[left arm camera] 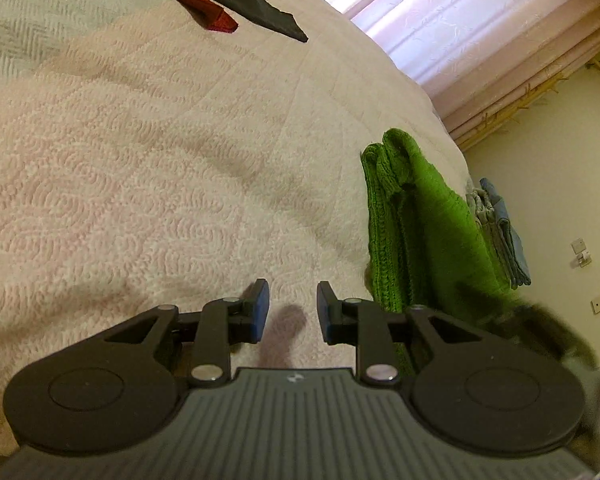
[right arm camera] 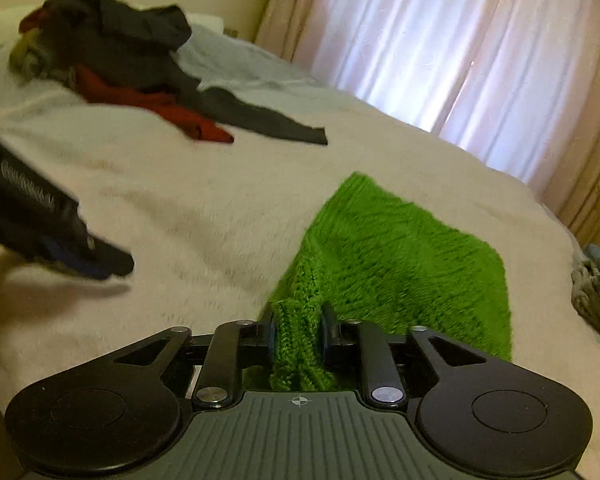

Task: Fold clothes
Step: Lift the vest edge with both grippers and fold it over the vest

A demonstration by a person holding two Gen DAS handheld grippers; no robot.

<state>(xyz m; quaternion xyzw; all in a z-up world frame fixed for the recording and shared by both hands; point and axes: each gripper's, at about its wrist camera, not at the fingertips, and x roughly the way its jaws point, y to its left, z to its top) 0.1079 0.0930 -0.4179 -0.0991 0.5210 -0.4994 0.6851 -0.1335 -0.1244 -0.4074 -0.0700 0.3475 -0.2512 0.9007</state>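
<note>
We see the green knitted sweater point(right arm camera: 400, 256) lying folded on the bed point(right arm camera: 220, 208), its chunky ribbed edge bunched between the fingers of our right tool point(right arm camera: 298, 340), which clamps it. Our left tool point(left arm camera: 293, 312) hangs over the bedspread beside it, fingers apart and holding nothing. A pile of dark and red clothes point(right arm camera: 140, 80) sits well apart.

Bedroom with a quilted bed and a curtained window

A pale quilted bedspread point(left arm camera: 172, 168) fills most of both views, its stitched swirl pattern clear in the left wrist view. Sheer pinkish-white curtains point(right arm camera: 452, 60) glow with daylight at the upper right, edged by a heavier beige drape point(right arm camera: 278, 4). Cream wall point(left arm camera: 548, 184) shows at the right of the left wrist view, carrying two small wall plates point(left arm camera: 598, 305).
</note>
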